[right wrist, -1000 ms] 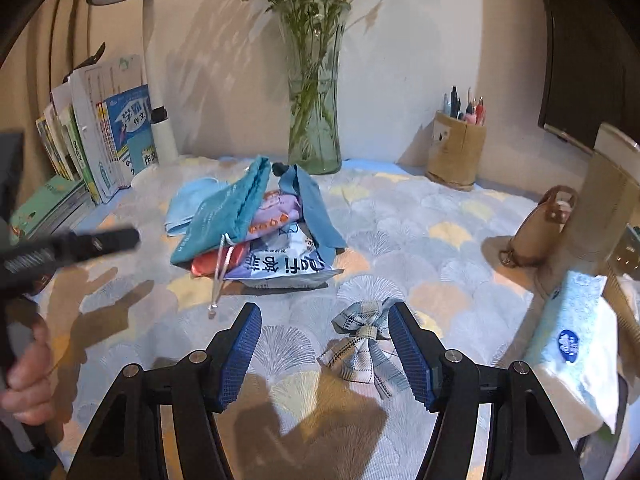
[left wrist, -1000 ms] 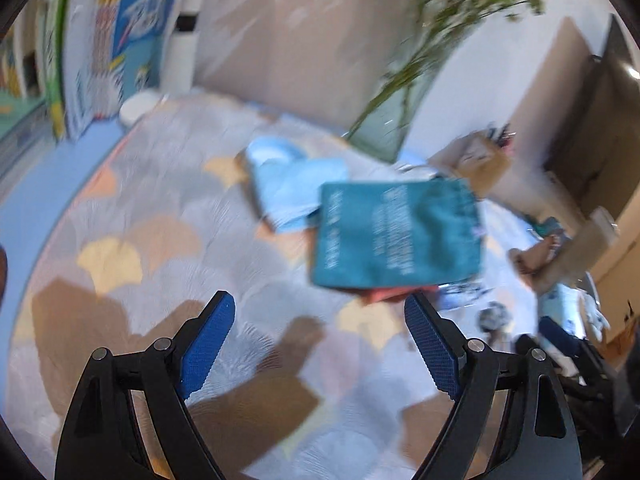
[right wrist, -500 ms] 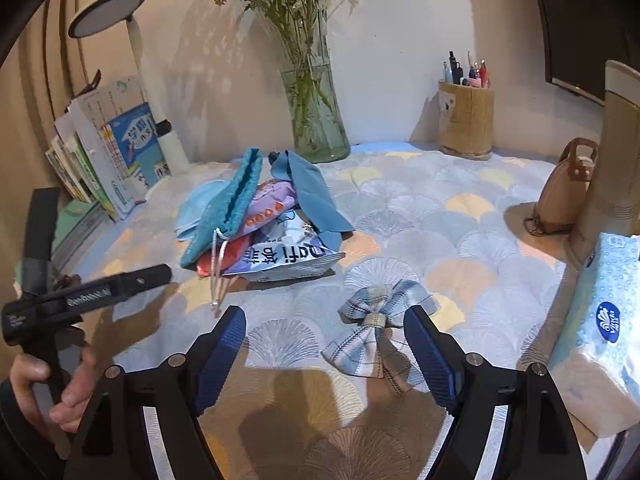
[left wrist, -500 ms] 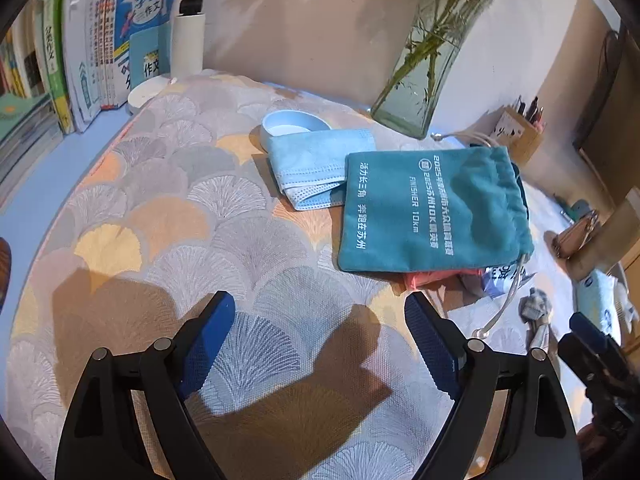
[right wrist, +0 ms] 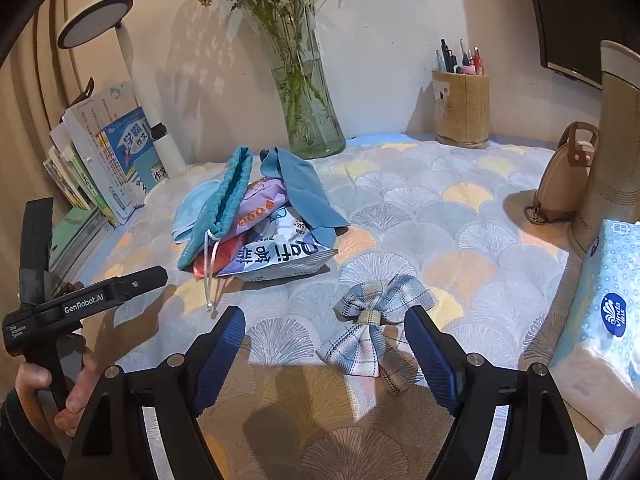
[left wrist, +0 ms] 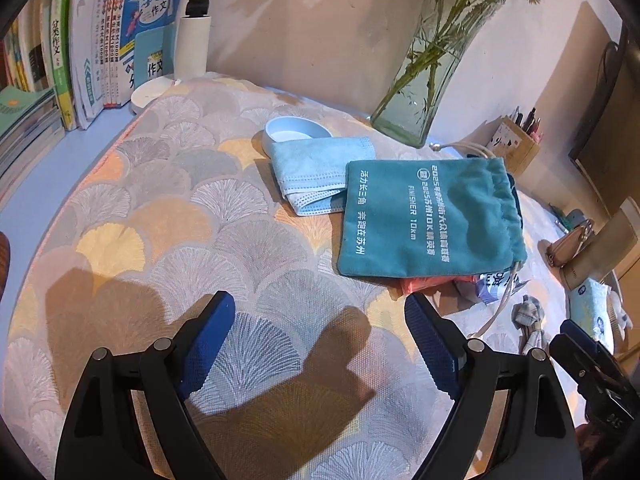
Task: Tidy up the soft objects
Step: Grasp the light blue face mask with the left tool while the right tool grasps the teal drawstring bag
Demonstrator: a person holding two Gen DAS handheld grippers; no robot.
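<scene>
Fan-patterned tablecloth (left wrist: 168,216), plaid bow (right wrist: 376,316) whole only from right tongs (right wrist: 325,344)

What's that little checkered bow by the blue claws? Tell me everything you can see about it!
The plaid bow is soft woven fabric, checked in pale blue, cream and dark lines. A small band pinches its middle, with two puffy loops above and two tails below. It lies flat on the fan-patterned tablecloth, apart from the pile of pouches. The open right gripper hovers around it, not touching.

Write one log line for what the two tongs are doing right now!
left tongs: open, empty | right tongs: open, plaid fabric bow between tips, untouched | teal velvet drawstring pouch: on pile
</scene>
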